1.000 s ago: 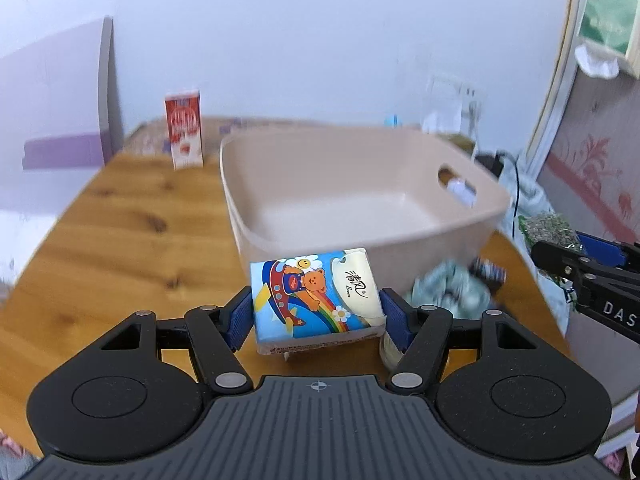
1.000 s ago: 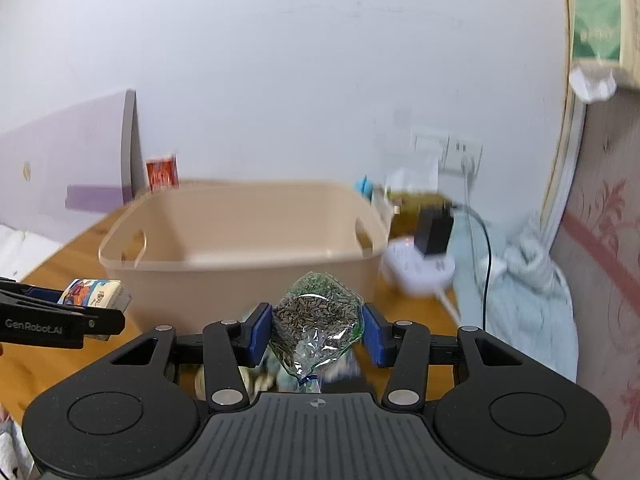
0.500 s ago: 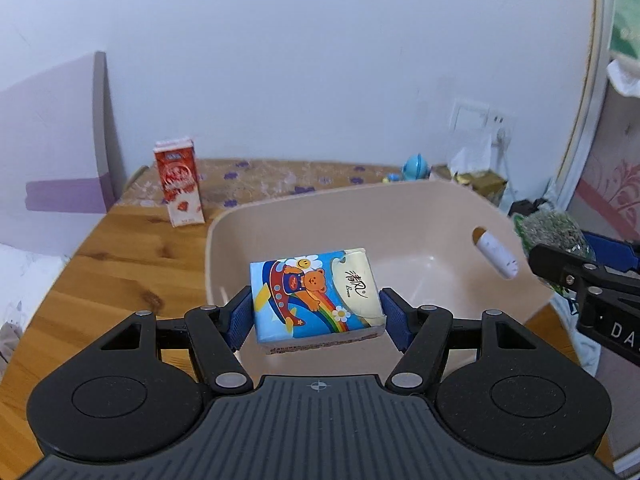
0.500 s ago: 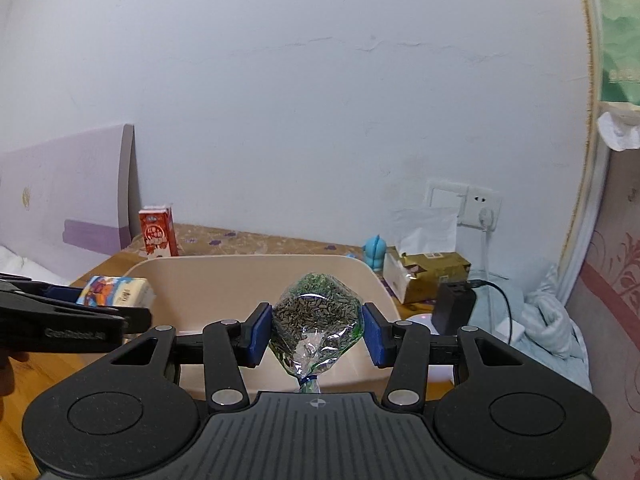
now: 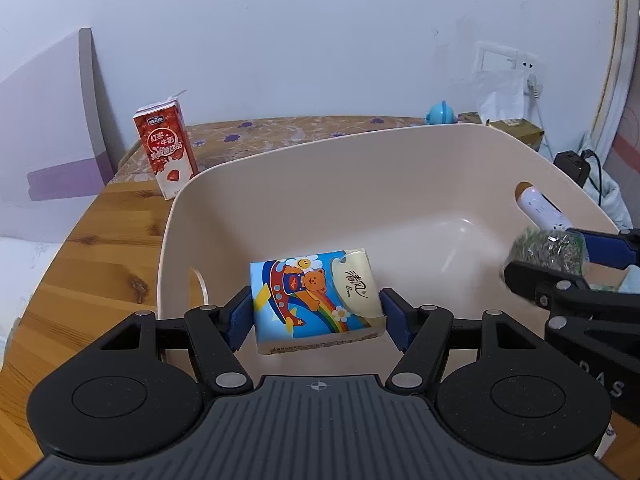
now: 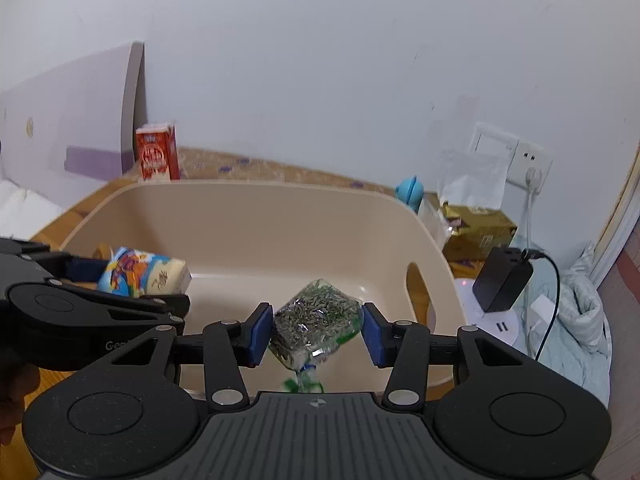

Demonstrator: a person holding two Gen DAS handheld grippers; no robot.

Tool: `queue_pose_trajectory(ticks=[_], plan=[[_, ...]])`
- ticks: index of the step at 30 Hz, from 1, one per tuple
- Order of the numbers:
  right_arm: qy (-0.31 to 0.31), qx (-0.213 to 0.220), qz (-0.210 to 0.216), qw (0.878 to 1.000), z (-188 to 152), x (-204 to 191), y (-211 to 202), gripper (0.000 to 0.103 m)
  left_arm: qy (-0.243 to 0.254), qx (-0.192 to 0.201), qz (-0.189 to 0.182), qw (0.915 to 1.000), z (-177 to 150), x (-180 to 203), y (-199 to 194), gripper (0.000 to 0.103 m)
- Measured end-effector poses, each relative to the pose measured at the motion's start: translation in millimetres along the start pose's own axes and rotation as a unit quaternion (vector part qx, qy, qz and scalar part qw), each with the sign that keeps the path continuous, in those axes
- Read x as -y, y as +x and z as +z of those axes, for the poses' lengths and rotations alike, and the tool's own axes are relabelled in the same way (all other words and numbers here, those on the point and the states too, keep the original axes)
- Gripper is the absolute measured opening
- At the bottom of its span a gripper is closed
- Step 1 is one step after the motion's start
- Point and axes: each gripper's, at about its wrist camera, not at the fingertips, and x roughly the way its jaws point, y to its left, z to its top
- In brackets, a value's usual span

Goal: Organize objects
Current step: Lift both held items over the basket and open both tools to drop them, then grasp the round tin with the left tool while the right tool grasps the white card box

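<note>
A beige plastic bin (image 5: 360,184) stands on the wooden table; it also shows in the right wrist view (image 6: 256,216). My left gripper (image 5: 317,311) is shut on a blue cartoon tissue pack (image 5: 316,300) and holds it over the bin's near left part. The pack also shows in the right wrist view (image 6: 148,274). My right gripper (image 6: 315,330) is shut on a clear bag of green-grey dried leaves (image 6: 316,320) over the bin's near right side. The bag also shows in the left wrist view (image 5: 548,250).
A red milk carton (image 5: 166,146) stands on the table behind the bin's left corner. A blue toy (image 6: 410,192), a gold box (image 6: 478,232), a black charger (image 6: 502,280) and a white power strip (image 6: 492,316) sit to the right. Wall close behind.
Both grippers have moved forward and tilted down with their loads. They were in front of the bin and are now over its inside. The bin's floor has come into view.
</note>
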Motion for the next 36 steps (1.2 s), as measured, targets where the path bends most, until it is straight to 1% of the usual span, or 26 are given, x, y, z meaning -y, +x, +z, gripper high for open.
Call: queue_pose_trajectory(ticks=[3,4,5,6,8,12,17,18,20,22,27,33,36], plan=[[-0.002,-0.005,-0.003,1.0,-4,-1,3,0.045,-0.001,-0.001,-0.005,1.0,0,0,-1,0.068],[0.0,-0.005,-0.002,1.0,-4,0,2,0.052,-0.003,-0.001,-0.006,1.0,0,0,-1,0.069],[0.001,-0.002,-0.001,1.0,-5,0,0,0.055,-0.003,-0.001,-0.005,1.0,0,1,-2,0.069],[0.002,0.001,0.001,1.0,-6,1,-2,0.056,-0.002,0.001,-0.004,1.0,0,1,-4,0.069],[0.0,0.009,-0.001,1.0,-7,1,-8,0.059,-0.001,0.008,-0.002,1.0,0,3,-8,0.076],[-0.009,0.031,-0.014,0.999,-7,1,-28,0.066,0.002,0.027,0.005,0.9996,-1,9,-23,0.079],[0.0,0.056,-0.035,0.998,-13,7,-60,0.089,-0.005,0.05,-0.001,0.9987,-3,11,-51,0.083],[0.004,0.06,-0.038,0.997,-16,9,-67,0.091,-0.006,0.055,-0.003,0.9984,-5,11,-57,0.084],[0.012,0.065,-0.046,0.997,-22,15,-79,0.099,-0.008,0.066,-0.007,0.9978,-8,12,-70,0.087],[0.015,0.068,-0.055,0.996,-29,20,-88,0.103,-0.005,0.076,-0.01,0.997,-12,13,-82,0.089],[0.013,0.051,-0.074,0.996,-46,29,-96,0.103,-0.015,0.087,-0.024,0.9957,-23,13,-104,0.091],[-0.003,0.016,-0.087,0.996,-69,32,-98,0.103,0.009,0.079,-0.033,0.9963,-45,25,-114,0.091],[-0.002,-0.002,-0.085,0.996,-81,34,-97,0.103,0.005,0.073,-0.047,0.9962,-59,30,-114,0.091]])
